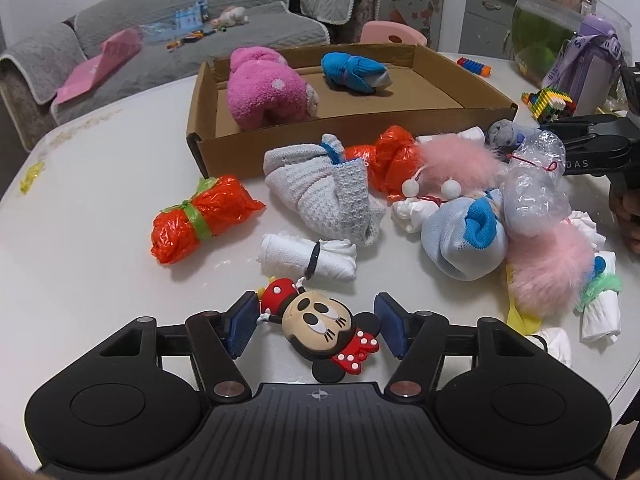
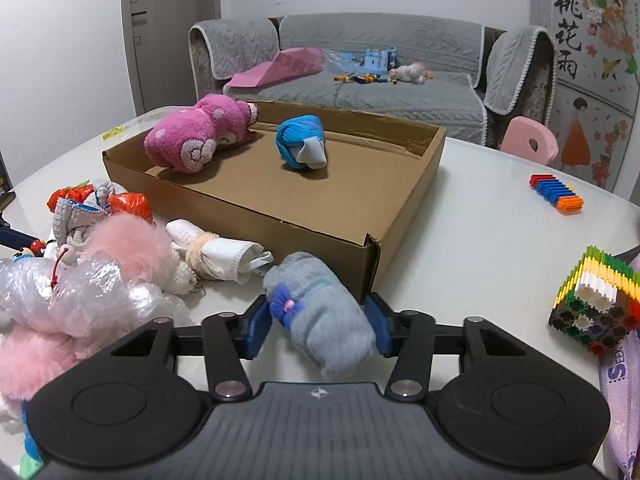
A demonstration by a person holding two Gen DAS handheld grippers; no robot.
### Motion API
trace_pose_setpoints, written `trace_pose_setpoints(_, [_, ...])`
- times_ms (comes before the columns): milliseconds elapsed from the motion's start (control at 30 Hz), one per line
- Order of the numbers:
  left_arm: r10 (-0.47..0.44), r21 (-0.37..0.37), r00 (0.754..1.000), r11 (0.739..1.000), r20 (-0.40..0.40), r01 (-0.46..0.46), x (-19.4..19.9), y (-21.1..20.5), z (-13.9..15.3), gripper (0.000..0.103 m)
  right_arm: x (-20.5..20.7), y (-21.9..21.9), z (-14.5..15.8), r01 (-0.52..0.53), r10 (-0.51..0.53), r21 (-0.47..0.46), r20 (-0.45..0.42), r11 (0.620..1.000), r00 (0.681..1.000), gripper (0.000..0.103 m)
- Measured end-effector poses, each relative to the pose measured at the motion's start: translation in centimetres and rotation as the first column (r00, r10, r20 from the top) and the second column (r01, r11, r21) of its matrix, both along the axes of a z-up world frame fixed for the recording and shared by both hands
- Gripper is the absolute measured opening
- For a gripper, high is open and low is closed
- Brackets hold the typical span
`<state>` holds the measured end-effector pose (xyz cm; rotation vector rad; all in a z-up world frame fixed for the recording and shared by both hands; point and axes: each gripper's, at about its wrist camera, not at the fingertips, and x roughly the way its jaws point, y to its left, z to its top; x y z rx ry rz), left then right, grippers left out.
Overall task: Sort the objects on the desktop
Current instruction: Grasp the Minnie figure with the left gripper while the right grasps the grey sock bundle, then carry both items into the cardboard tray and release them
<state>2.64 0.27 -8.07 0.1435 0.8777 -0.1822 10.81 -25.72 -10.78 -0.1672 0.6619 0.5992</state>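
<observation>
Through my left wrist camera, my left gripper (image 1: 316, 328) is spread, its blue pads either side of a Minnie Mouse charm (image 1: 320, 326) lying on the white table (image 1: 100, 184), without squeezing it. Just ahead lies a white cloth roll (image 1: 306, 256), then an orange bag bundle (image 1: 196, 220) and a crowded pile right. Bare table opens left.

Through my right wrist camera, my right gripper (image 2: 316, 330) brackets a grey sock roll (image 2: 320, 312); whether the pads pinch it, I cannot tell. The cardboard box (image 2: 320, 232) corner stands just ahead, holding a pink towel roll (image 2: 200, 136) and blue sock roll (image 2: 302, 142). Open table lies right.
</observation>
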Motion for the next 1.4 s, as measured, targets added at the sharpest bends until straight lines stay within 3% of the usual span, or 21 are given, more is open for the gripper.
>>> trace_pose_setpoints(300, [0.033,0.02,0.999,0.999,0.019,-0.033,-1.2,0.8,1.1,0.068,-0.6,-0.5,0.6,-0.005,0.005,0.027,-0.014,1.0,1.0,0.041])
trace_pose_setpoints(700, [0.037,0.061,0.991,0.997,0.13,-0.045,-2.6,1.7,6.8,0.068,-1.6,-1.8,4.0,-0.004,-0.002,0.144,0.043,0.99,0.999,0.041])
trace_pose_setpoints(1000, [0.02,0.05,0.982,0.998,0.186,-0.03,1.0,-0.5,9.8,0.068,-0.2,-2.1,7.1,0.031,-0.05,0.218,0.086,0.976,0.995,0.041])
trace_pose_setpoints(1400, [-0.013,-0.007,0.976,1.0,0.217,0.015,9.1,-5.4,11.8,0.068,5.1,0.1,10.0,0.028,-0.053,0.187,0.132,0.982,0.99,0.041])
